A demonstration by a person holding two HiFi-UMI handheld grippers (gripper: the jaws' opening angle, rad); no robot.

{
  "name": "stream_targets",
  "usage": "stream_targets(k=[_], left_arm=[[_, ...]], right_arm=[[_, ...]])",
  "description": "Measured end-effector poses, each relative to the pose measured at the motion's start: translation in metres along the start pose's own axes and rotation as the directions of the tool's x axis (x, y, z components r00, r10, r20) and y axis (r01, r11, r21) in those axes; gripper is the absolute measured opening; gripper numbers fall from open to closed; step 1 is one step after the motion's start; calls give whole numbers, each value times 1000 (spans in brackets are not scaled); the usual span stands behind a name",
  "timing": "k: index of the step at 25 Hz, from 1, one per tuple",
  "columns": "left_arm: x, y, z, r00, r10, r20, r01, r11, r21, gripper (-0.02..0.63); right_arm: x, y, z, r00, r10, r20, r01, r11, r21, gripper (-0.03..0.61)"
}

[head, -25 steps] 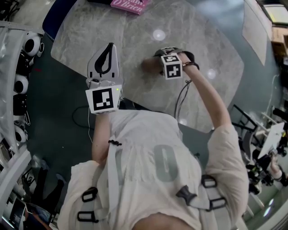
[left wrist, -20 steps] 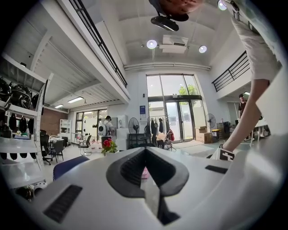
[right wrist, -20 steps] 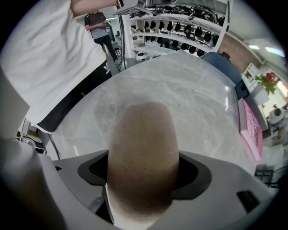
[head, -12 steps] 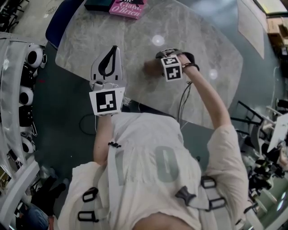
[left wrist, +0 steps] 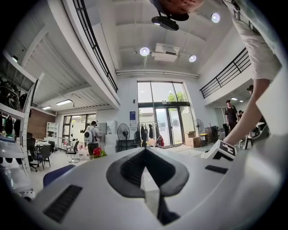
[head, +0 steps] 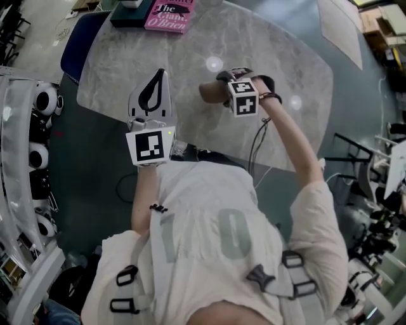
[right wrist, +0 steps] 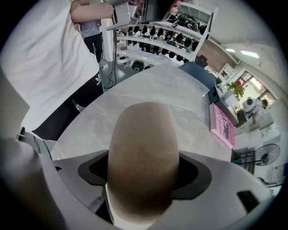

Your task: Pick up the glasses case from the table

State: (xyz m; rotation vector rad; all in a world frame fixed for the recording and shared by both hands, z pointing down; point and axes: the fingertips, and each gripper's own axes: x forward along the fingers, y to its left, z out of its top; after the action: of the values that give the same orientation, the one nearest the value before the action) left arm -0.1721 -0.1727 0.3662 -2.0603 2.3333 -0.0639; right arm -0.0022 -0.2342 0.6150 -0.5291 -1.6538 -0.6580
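Jaws of right gripper (head: 223, 89) clamped on brown glasses case (right wrist: 141, 175), sticking out forward over grey table (head: 279, 57); lifted or touching, unclear. Jaws of left gripper (left wrist: 145, 155) pressed together, empty, near table's near edge. Pink book (head: 168, 14) at far edge.

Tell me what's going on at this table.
A person stands at a grey table with a gripper in each hand. The right gripper is shut on a brown glasses case, with one of the jaws on each side and the case's rounded end sticking out over the tabletop. Whether the case has cleared the surface cannot be told. The left gripper has its jaws together and holds nothing. A pink book lies at the far edge.
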Motion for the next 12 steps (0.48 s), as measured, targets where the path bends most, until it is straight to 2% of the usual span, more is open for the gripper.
stream_targets(k=[4,7,12], left_arm=[[1,-6,9,999,-32,30,32,999,-2,3],[3,-12,15,997,-56,53,56,998,3,3],[6,-26,23,992,-104,76,103,995,15,3]], right_arm=[[-19,-8,-5,994,-99,-38,99,995,4,388],[-39,-16,-4,985,-174,-18,175,983,57,388],[-79,-34,-6,941,-339,-13,337,930,143,389]])
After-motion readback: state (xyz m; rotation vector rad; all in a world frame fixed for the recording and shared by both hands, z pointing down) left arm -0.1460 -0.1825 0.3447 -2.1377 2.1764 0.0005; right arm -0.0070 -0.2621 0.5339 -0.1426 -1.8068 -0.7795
